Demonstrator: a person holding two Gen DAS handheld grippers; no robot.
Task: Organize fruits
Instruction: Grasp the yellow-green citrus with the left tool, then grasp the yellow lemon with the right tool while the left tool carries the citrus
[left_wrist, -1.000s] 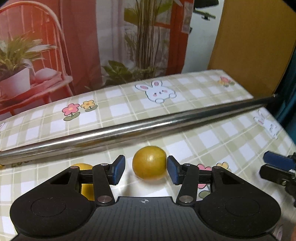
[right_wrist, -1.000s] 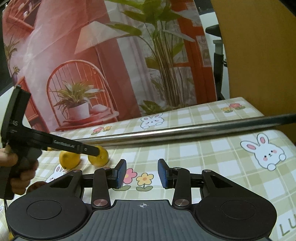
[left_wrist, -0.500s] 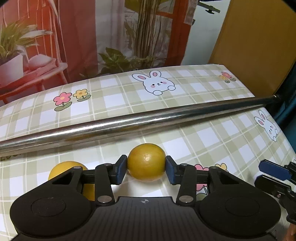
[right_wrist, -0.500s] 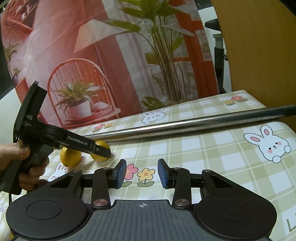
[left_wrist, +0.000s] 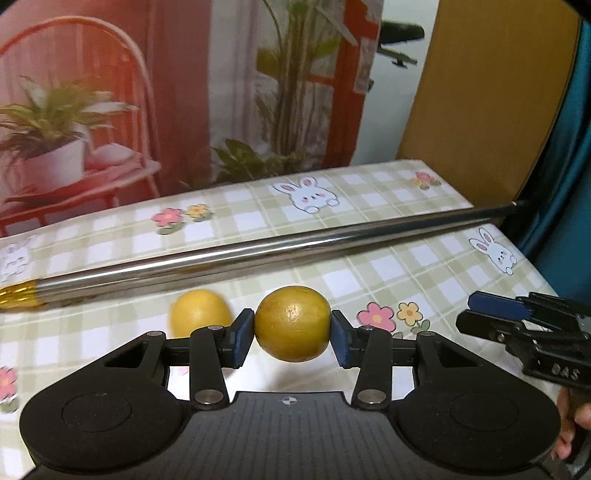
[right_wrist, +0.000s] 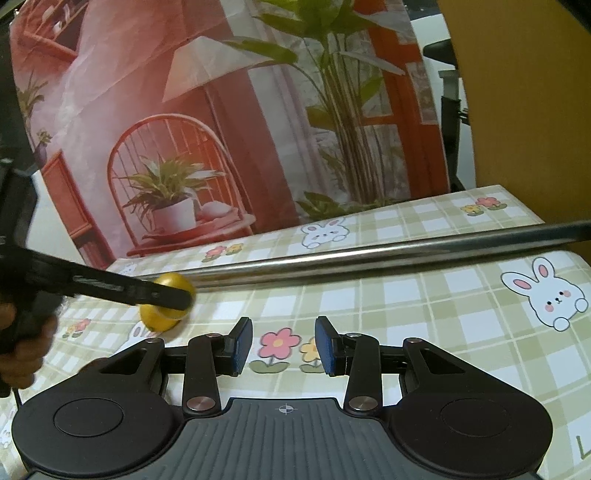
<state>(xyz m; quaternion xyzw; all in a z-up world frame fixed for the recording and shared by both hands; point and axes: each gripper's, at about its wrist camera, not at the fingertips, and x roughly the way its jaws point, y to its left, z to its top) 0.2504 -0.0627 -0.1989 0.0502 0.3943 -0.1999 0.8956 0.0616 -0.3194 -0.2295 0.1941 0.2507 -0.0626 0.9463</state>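
On the checked tablecloth (left_wrist: 424, 266), near the long steel pole (left_wrist: 258, 251), the left gripper (left_wrist: 291, 332) clamps one yellow fruit (left_wrist: 291, 323) just off the cloth beside a second fruit (left_wrist: 199, 314), while the right gripper (right_wrist: 283, 347) hangs nearly closed on nothing, so the lift seems underway and carrying it steadily to its place comes next.

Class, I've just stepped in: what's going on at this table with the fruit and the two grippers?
A person is sorting fruit with a handheld gripper in each hand. The left gripper is shut on a yellow-brown fruit, its blue pads pressing both sides. A second yellow fruit lies on the checked tablecloth beside it, in front of a long metal pole. The right gripper holds nothing, its jaws slightly apart above a flower print on the tablecloth.
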